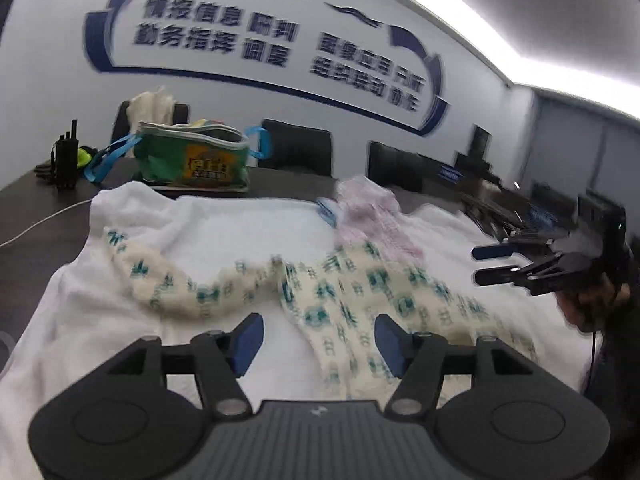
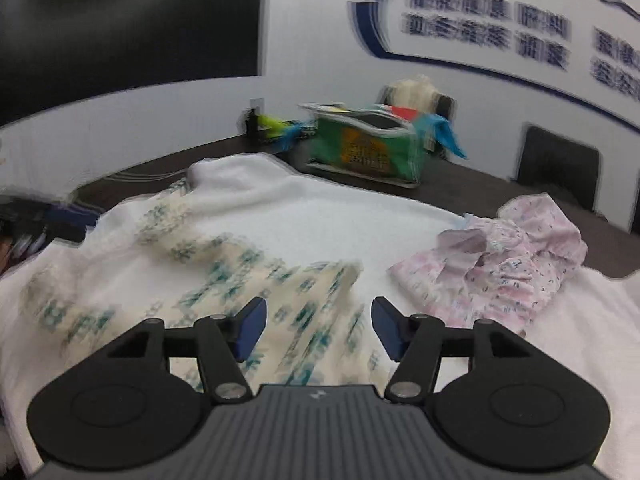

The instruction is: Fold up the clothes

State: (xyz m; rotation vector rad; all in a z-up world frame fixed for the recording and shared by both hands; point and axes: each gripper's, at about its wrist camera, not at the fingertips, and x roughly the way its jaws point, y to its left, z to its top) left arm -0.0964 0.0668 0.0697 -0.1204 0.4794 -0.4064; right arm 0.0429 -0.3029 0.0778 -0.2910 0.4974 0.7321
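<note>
Garment [image 1: 332, 292], cream with green print, lies spread across the white towel [image 1: 248, 224], one sleeve trailing left, its body to the right; both tongs hang above it with nothing between the pads; left gripper [image 1: 318, 344] stands wide over the body's near edge; right gripper [image 2: 318, 330] stands wide too, over the printed cloth, with pink clothes [image 2: 516, 260] just beside it. Judging from this, regrasp at matching edges, lift together, and keep clear of the pink pile.

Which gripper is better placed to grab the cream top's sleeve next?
Probably left. The left gripper is open above the cream top, nearer its outstretched sleeve. The right gripper hangs open nearer the pink garment.
</note>
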